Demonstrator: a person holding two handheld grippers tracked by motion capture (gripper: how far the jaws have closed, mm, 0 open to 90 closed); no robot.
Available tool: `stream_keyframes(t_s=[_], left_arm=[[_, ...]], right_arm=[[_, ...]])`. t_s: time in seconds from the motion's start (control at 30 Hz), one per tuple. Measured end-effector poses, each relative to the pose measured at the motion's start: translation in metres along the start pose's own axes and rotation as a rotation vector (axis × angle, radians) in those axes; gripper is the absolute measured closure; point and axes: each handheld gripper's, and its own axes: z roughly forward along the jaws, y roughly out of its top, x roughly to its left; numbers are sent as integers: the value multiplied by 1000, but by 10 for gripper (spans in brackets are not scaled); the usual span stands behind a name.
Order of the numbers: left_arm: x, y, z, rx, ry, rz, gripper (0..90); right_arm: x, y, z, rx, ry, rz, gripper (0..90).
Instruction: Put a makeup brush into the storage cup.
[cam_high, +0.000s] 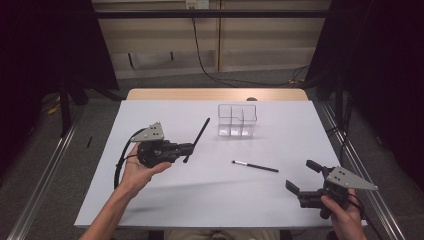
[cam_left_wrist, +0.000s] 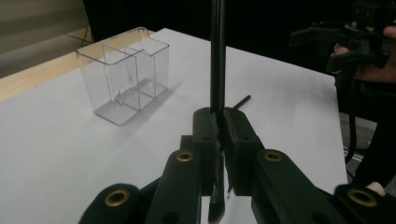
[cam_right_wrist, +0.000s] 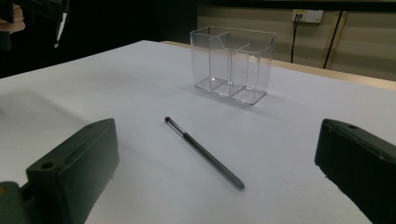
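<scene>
left claw (cam_left_wrist: 218, 133) pinches a thin black, probably brush, stick (cam_left_wrist: 217, 60).

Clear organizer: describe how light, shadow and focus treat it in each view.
High view: the clear organizer looks faint against the white table, its edges catching light. Left gripper view: its walls are sharp, with a soft shadow beside it, while the brush clamped in the left gripper blurs near the lens. Right gripper view: bright glints at its base, dim background.

- The held brush (cam_left_wrist: 217, 56) runs off the top edge of the left gripper view, its upper end cut off.
- Its bristle tip, at the bottom centre, is blurred.
</scene>
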Motion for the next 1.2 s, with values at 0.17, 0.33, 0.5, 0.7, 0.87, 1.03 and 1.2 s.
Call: stream_keyframes(t_s=[0.17, 0.33, 0.5, 0.7, 0.87, 1.03, 1.2], left_arm=[[-1, -6, 1, -13, 2, -12, 841], [-2, -7, 4, -15, -21, -19, 841], [-5, 1, 14, -7, -60, -9, 841], [-12, 13, 28, 6, -99, 6, 841], [-19, 30, 43, 23, -125, 42, 841], [-29, 42, 57, 75, -157, 75, 841], [-34, 49, 64, 156, -164, 117, 841]], right_arm=[[0, 0, 0, -4, 2, 3, 0], [0, 0, 0, -4, 2, 7, 0], [1, 0, 1, -5, 3, 6, 0], [0, 0, 1, -4, 5, 4, 0], [1, 0, 0, -3, 4, 7, 0], [1, 0, 1, 0, 6, 5, 0], [1, 0, 0, 3, 9, -1, 0]])
